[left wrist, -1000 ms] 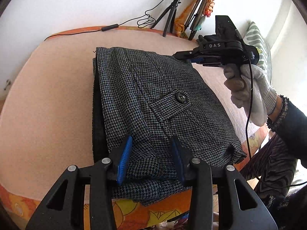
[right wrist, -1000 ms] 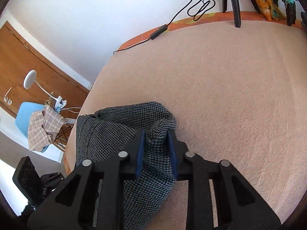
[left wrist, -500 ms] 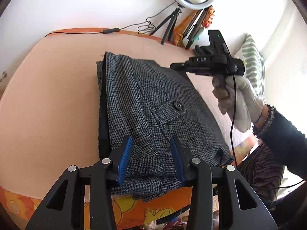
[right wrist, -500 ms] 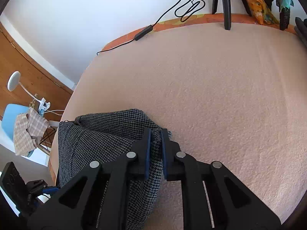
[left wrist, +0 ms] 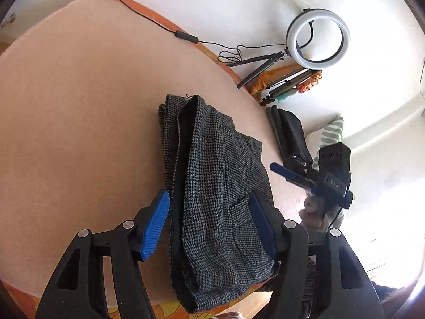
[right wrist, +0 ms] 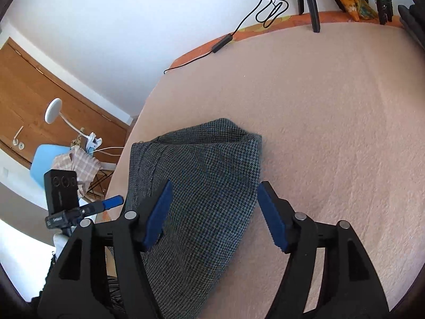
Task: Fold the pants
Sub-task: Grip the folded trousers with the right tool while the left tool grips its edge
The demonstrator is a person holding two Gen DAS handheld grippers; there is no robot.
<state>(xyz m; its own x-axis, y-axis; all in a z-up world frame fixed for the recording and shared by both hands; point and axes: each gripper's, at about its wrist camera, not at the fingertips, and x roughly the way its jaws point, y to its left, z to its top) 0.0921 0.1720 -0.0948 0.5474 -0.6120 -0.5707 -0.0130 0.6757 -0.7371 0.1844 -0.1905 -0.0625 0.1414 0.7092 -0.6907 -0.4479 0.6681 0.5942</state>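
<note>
Houndstooth pants (left wrist: pixel 217 186) folded on pink blanket (left wrist: pixel 79 106); left gripper (left wrist: pixel 209 226) and right gripper (right wrist: pixel 215 212) just opened, pads clear of cloth.

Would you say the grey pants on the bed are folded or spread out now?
Folded: the pants lie as a compact stack of layers on the bed, with doubled edges showing.
</note>
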